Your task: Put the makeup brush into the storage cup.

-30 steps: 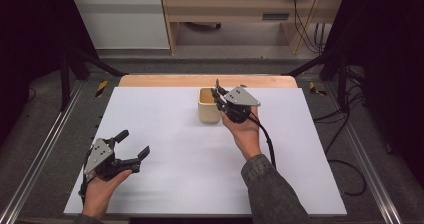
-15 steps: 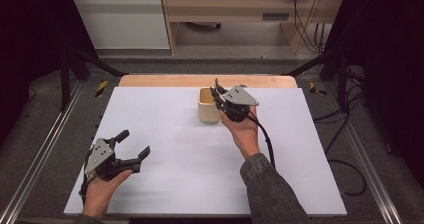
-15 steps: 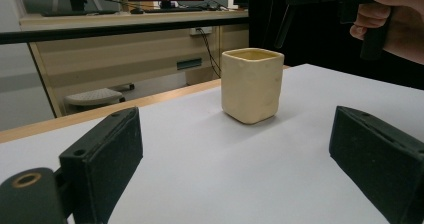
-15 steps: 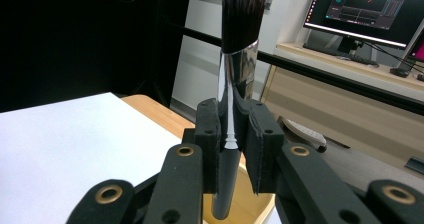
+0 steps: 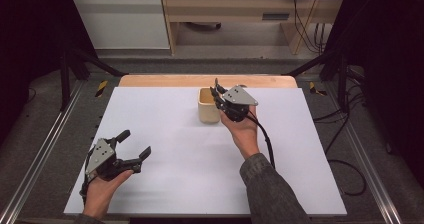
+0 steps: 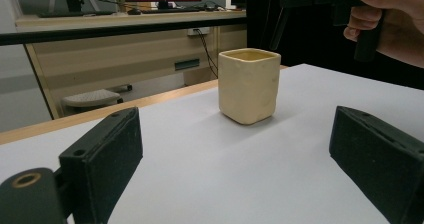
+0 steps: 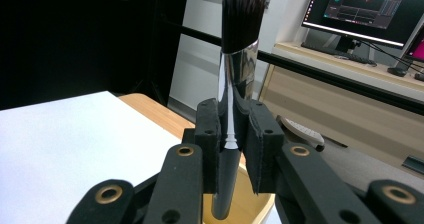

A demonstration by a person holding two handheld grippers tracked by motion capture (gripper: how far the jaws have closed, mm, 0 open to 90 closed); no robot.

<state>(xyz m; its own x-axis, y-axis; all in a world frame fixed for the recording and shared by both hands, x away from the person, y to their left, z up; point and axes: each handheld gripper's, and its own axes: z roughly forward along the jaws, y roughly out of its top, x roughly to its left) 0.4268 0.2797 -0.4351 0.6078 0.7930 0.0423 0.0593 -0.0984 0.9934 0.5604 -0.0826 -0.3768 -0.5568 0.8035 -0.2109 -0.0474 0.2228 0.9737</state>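
The right gripper is held above the far centre of the table, the hand below it with the forearm in a dark sleeve coming in from the bottom edge. Its jaws are clamped on a brush, which stands upright between the pads with the bristles pointing up and the handle end hanging over the mouth of the cup. The left gripper rests low at the near left of the table in the left hand, jaws spread wide with nothing between them, pointed toward the cup.

The brush has a dense dark bristle head, a polished silver ferrule and a glossy dark tapered handle. The cup is pale cream, squarish with rounded corners, with a slightly uneven matte wall like hand-formed ceramic. It stands upright on the white sheet, just left of the right gripper in the high view. The gripper pads are black and matte.

The white sheet covers a wooden tabletop, whose edge shows along the far side. A cable trails from the right gripper past the wrist. Monitors stand on a desk beyond. The path between the left gripper and the cup lies open.
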